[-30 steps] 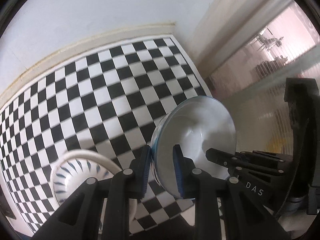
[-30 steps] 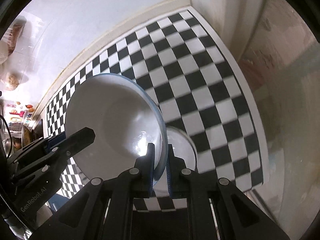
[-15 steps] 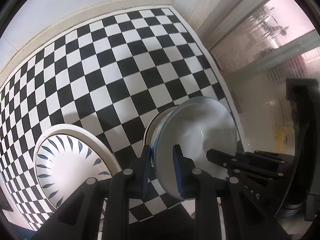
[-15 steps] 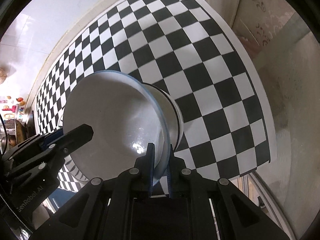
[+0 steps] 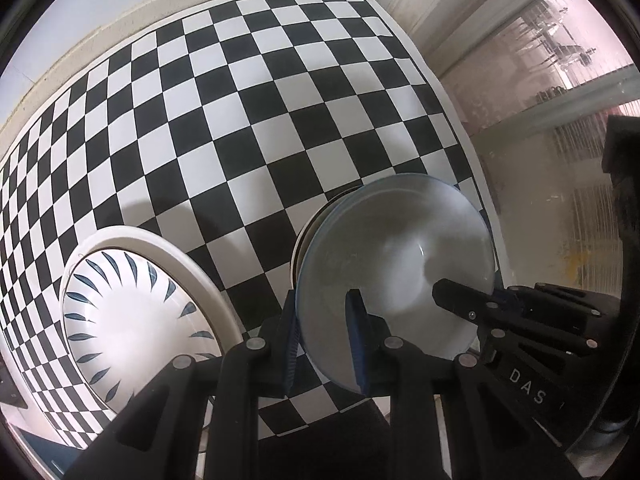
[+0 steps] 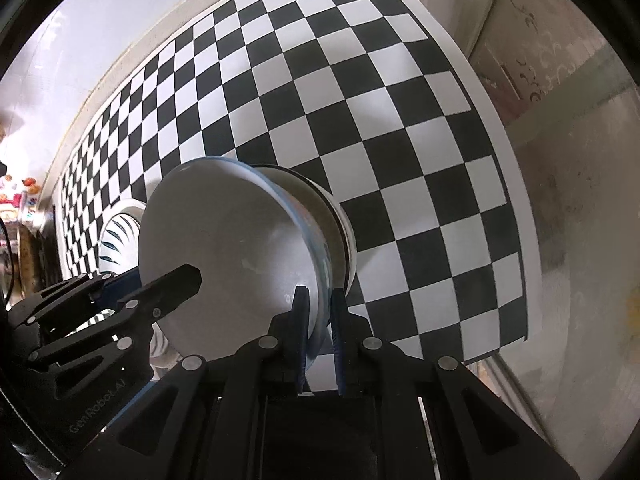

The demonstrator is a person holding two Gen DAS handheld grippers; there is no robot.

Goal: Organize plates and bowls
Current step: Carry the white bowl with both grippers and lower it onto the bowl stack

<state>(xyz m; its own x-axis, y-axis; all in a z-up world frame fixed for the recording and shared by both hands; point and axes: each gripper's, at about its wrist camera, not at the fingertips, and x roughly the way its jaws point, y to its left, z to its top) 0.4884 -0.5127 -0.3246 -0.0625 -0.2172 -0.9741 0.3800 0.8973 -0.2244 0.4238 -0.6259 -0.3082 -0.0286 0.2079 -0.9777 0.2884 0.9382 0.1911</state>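
A white bowl with a pale blue rim [image 5: 400, 256] is held between both grippers over the checkered mat. My left gripper [image 5: 322, 336] is shut on its left rim. My right gripper [image 6: 320, 332] is shut on its right rim. The bowl [image 6: 224, 248] sits in or just above a second white bowl [image 6: 340, 224], whose rim shows beneath it [image 5: 306, 236]; I cannot tell if they touch. A white plate with blue leaf marks [image 5: 132, 320] lies to the left on the mat, also seen in the right wrist view [image 6: 116, 236].
The black-and-white checkered mat [image 5: 248, 120] covers the table up to a white wall behind. The mat's right edge [image 6: 504, 168] runs close to the bowls, with a beige floor beyond. Clutter sits at the far left [image 6: 16, 200].
Both grippers have carried the blue-rimmed bowl down and forward onto the second bowl. The leaf plate has come further into the left wrist view.
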